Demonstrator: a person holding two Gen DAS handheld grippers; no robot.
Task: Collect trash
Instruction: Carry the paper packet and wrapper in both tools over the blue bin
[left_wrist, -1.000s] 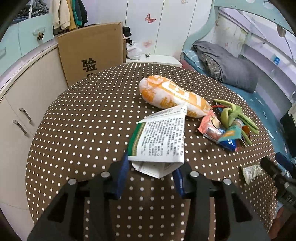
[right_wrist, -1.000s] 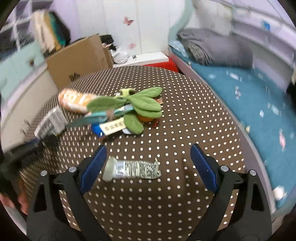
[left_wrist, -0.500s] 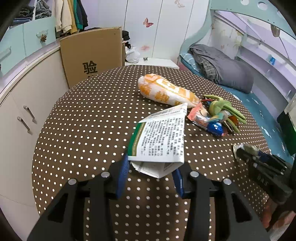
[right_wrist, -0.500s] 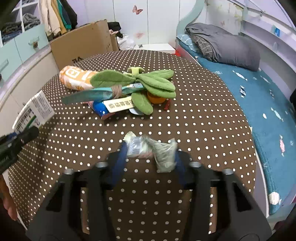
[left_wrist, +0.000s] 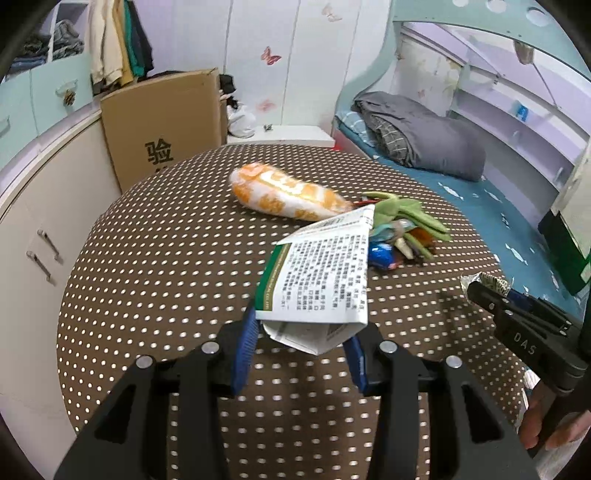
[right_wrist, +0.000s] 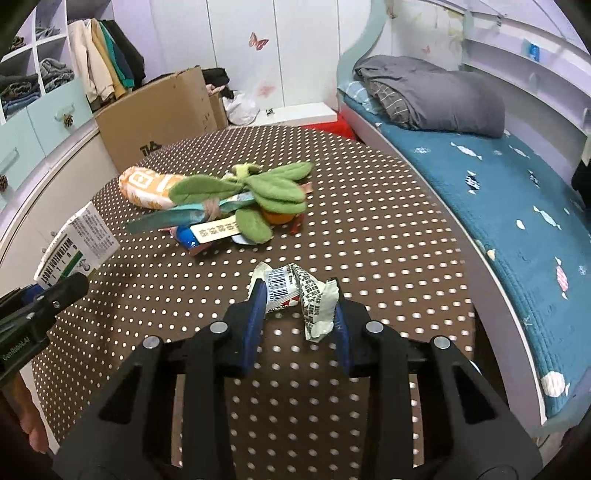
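Note:
My left gripper (left_wrist: 301, 328) is shut on a white and green printed carton (left_wrist: 317, 280) and holds it above the brown dotted table (left_wrist: 166, 258). My right gripper (right_wrist: 297, 302) is shut on a crumpled wrapper with a barcode (right_wrist: 299, 291), lifted off the table (right_wrist: 369, 240). The carton also shows in the right wrist view (right_wrist: 75, 247), and the wrapper in the left wrist view (left_wrist: 487, 282). An orange snack bag (left_wrist: 284, 192) and a pile of small wrappers (right_wrist: 207, 232) lie on the table.
A green plush toy (right_wrist: 255, 188) lies on the wrapper pile at mid-table. A cardboard box (left_wrist: 162, 125) stands behind the table, cabinets (left_wrist: 37, 221) to the left, a bed (right_wrist: 498, 192) to the right.
My right gripper closed on the crumpled wrapper and lifted it off the table. My left gripper kept its hold on the carton and rose slightly.

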